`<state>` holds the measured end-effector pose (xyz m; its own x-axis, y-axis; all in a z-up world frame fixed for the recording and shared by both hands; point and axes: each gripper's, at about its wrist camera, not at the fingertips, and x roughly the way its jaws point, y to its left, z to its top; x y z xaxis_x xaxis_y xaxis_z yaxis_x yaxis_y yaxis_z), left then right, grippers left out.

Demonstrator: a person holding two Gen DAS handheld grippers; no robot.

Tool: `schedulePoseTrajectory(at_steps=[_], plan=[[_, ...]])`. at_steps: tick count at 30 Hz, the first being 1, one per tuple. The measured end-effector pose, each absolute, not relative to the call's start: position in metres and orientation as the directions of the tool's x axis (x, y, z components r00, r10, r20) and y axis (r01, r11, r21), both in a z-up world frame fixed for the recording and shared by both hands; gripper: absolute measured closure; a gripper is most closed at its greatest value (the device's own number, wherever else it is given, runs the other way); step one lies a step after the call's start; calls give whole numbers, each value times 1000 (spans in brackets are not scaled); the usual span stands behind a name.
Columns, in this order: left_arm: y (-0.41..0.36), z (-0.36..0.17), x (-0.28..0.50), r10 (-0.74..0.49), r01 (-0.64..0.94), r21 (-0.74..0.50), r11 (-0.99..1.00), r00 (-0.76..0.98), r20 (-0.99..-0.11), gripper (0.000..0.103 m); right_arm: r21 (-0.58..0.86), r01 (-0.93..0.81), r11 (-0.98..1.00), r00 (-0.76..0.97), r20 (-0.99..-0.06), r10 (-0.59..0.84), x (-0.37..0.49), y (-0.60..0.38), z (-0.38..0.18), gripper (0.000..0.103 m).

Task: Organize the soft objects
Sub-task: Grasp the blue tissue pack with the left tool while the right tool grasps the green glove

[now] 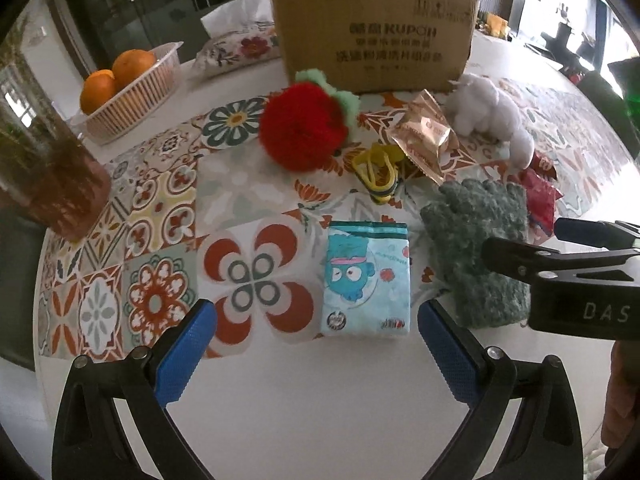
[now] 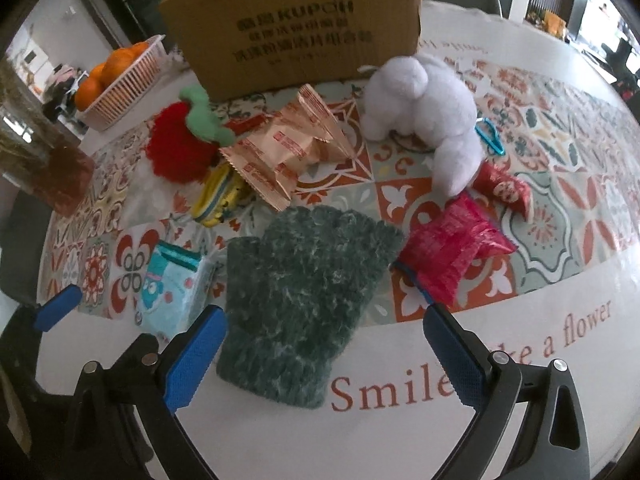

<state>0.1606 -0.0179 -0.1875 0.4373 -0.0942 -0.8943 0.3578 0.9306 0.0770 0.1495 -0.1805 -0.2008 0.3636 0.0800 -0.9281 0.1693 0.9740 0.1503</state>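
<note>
While both claws hover low over the patterned surface (image 2: 560, 272), each stands wide with nothing between its blue pads. Ahead of the left claw (image 1: 316, 344) lies a light blue tissue pack (image 1: 368, 280), flat and just beside a green knitted glove (image 2: 300, 296). That glove lies flat ahead of the right claw (image 2: 324, 356), near its left pad. Farther back sit a red pompom (image 1: 302, 126), a white plush toy (image 2: 424, 108) and snack packets (image 2: 280, 152), before a cardboard box (image 1: 376, 36).
</note>
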Motion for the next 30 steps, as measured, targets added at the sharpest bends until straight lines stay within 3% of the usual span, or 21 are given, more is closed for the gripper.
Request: schedulePoseTrajectory(at_steps=[7,14,18,24,30], plan=[[-28,-209,173,-82,362,76,929,402,-912,7,171,189,967,329,-939,102,161,-185,-218,7],[-31,-220,184,-102,350,38,936,371,-923,19,193,172,966,315,-940,132,167,-181,-228,22],[-32,-226,187,-112,335,12,942,349,-930,31,206,163,965,327,-934,144,167,-179,-227,38],[-33,-225,186,-133,317,-19,948,341,-931,51,228,167,959,338,-927,161,160,-184,-222,51],[-33,-222,177,-144,296,-42,954,333,-932,51,241,159,957,349,-921,174,154,-188,-216,68]])
